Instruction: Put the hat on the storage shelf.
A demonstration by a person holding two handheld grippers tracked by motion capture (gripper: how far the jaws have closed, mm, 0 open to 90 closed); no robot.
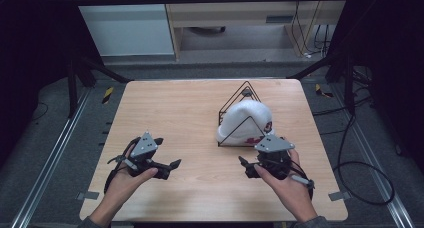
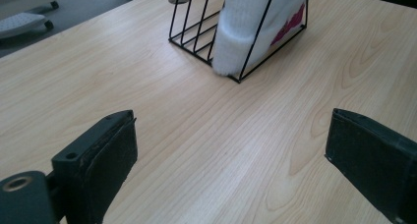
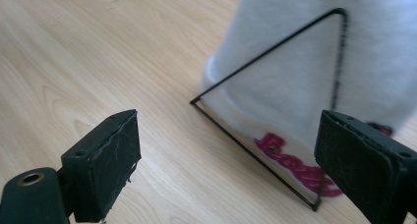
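Note:
A white knit hat (image 1: 247,119) with red lettering sits inside a black wire rack (image 1: 233,96) on the right half of the wooden table (image 1: 185,113). My left gripper (image 1: 167,152) is held low over the front left of the table, open and holding nothing. In the left gripper view, the left gripper (image 2: 231,150) faces the hat (image 2: 246,22) and rack (image 2: 204,60) from a distance. My right gripper (image 1: 255,153) is open just in front of the rack. In the right gripper view, the right gripper (image 3: 226,155) looks closely at the hat (image 3: 295,62) behind the rack's triangular end frame (image 3: 265,56).
Bare wood lies between the two grippers and across the table's left and far side. Dark floor, metal rails and loose cables (image 1: 360,173) surround the table. A pale cabinet (image 1: 240,18) stands beyond the far edge.

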